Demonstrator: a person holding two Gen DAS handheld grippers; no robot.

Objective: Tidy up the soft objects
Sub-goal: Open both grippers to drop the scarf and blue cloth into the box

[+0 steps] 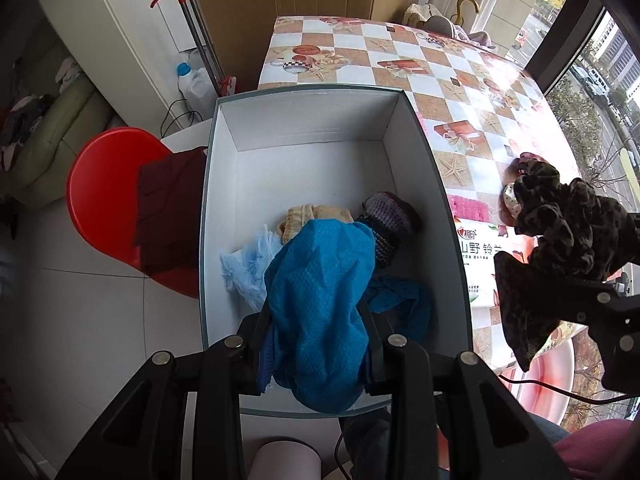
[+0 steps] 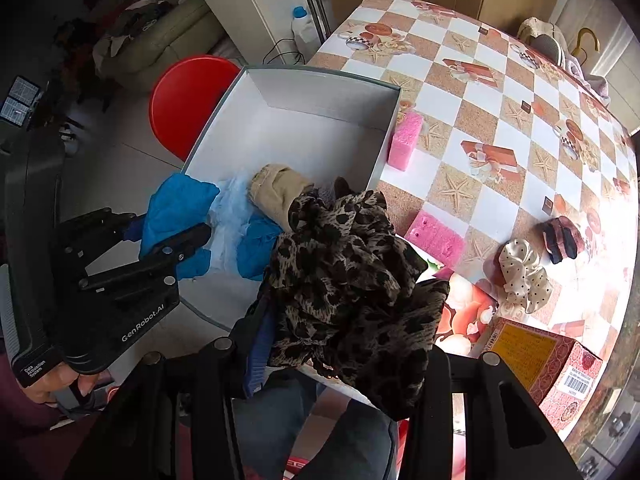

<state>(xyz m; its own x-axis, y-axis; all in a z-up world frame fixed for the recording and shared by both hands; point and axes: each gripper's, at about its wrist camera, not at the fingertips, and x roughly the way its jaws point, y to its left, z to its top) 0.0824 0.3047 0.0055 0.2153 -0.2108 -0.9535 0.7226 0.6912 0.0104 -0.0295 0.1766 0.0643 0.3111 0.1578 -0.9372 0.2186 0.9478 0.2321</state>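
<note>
The blue cloth (image 1: 320, 312) is clamped by the left gripper (image 1: 318, 344) above the box (image 1: 308, 120) for deposit; the leopard cloth (image 2: 344, 280), pinched by the right gripper (image 2: 340, 344), is held at the box's edge.

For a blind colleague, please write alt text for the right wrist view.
The right tongs hold a leopard-print fabric piece above the near corner of an open white box. Left of it, the left tongs grip a blue cloth over the box.
</note>
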